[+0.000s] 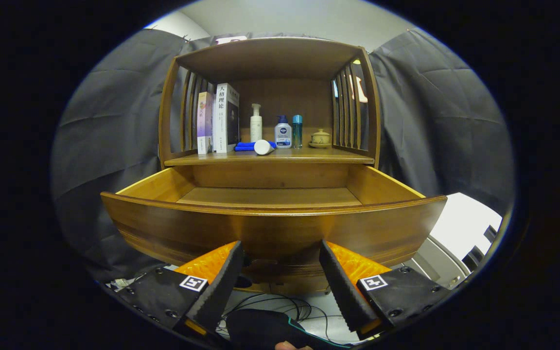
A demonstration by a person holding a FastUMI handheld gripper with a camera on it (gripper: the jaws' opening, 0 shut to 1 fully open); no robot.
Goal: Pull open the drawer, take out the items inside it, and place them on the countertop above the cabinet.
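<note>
Drawer (275,228), a wide wooden one, stands pulled well out of the cabinet and spans the middle of the frame, its curved front panel toward the camera. The part of its floor that shows looks bare; the strip just behind the front panel is hidden, so something may still lie there. Above it, in the upper centre, the countertop (319,156) carries two upright books (219,119), a white pump bottle (256,122), a blue-capped bottle (283,132), a slim teal bottle (297,131), a small lidded cup (320,138), and a white tube (263,147) lying on something blue. The gripper (280,265) at bottom centre is released, its two black fingers (221,287) spread wide just short of the drawer front, holding nothing. Likely risks: reaching in blind could miss an item tucked behind the front panel, a finger could knock the panel and shove the drawer, and setting anything down on the crowded countertop could topple the bottles.
</note>
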